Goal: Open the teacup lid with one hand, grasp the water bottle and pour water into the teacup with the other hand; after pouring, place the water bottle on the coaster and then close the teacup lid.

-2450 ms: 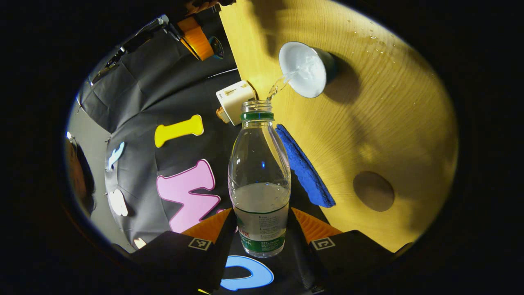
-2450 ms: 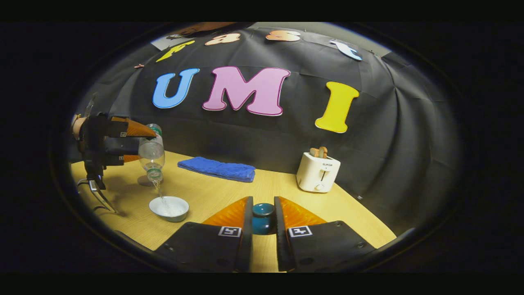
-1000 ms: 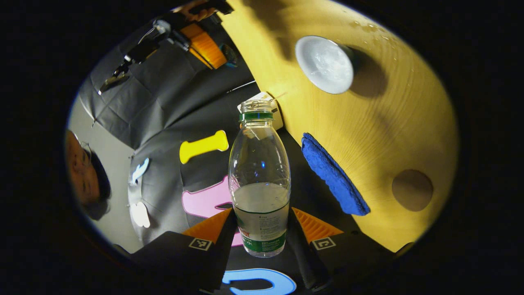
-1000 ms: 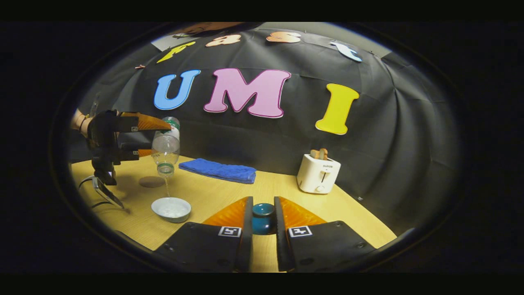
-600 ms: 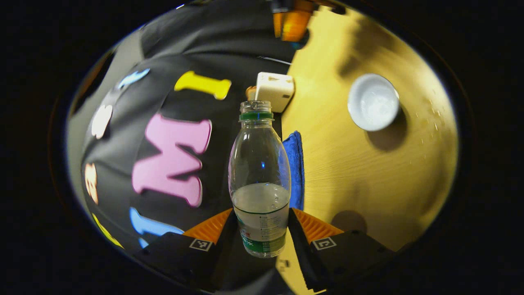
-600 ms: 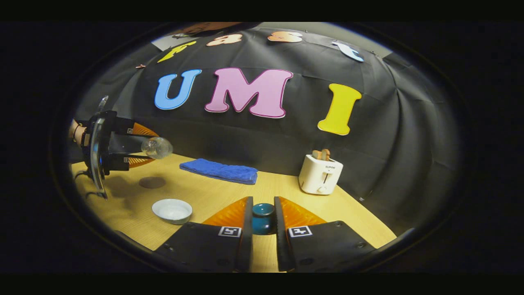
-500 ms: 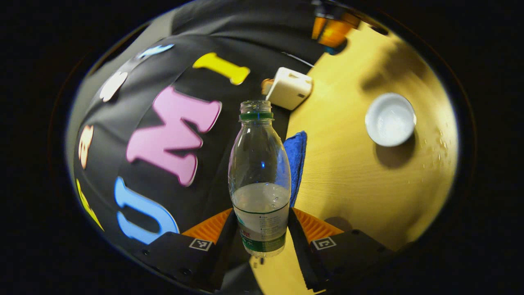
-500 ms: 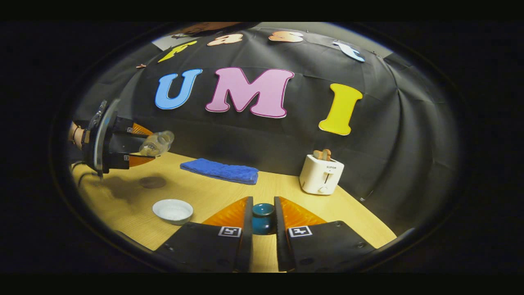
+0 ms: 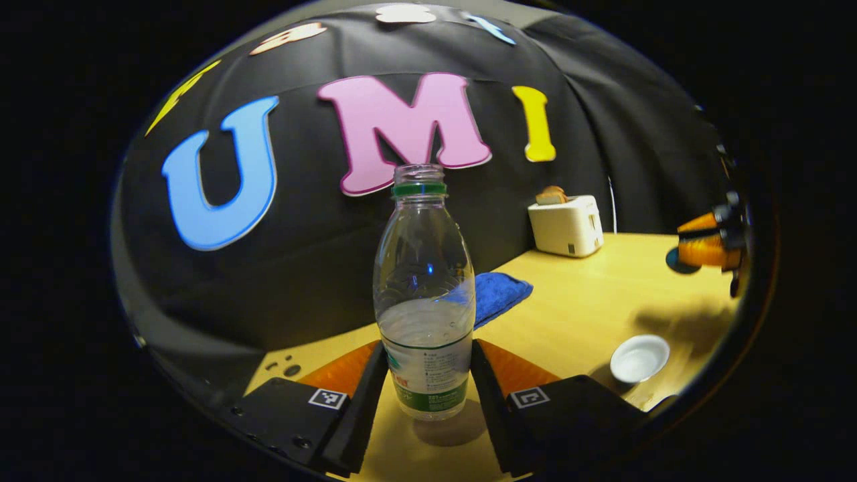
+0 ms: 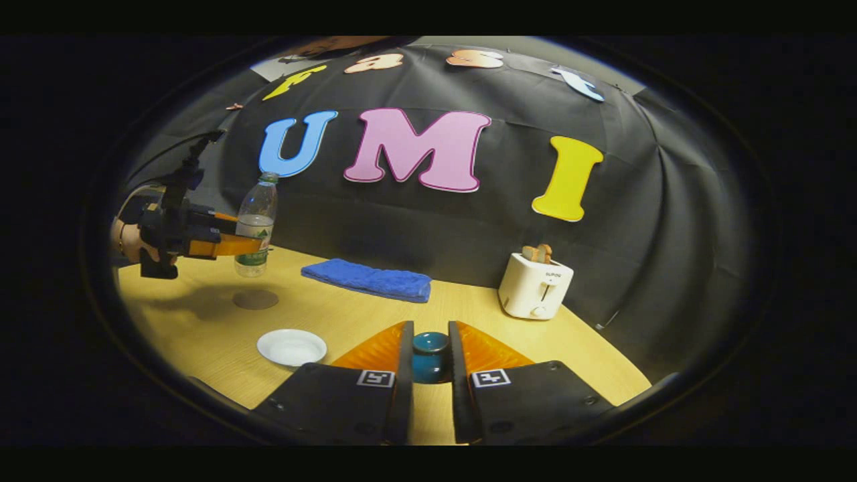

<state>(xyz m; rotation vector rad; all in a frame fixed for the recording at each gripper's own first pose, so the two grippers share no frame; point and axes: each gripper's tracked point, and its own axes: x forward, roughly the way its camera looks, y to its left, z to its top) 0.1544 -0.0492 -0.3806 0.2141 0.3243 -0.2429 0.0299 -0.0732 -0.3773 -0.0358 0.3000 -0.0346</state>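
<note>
Two containers hold water. The water bottle stands straight up with no cap on, and water fills it less than half way. The white teacup sits open on the desk with water in it.

The left tongs are closed tight on the lower part of the bottle, one finger on each side. In the right gripper view, the left tongs and a hand hold the bottle up above the desk, just above and behind the round brown coaster. The bottle does not touch the coaster.

The right tongs are closed on the blue teacup lid, which sits between their two fingers, up off the desk. The teacup is near them, a bit to the left in that view.

On the yellow wooden desk lie a folded blue towel and a white toaster with bread in it. Both are near the black cloth wall at the back.
</note>
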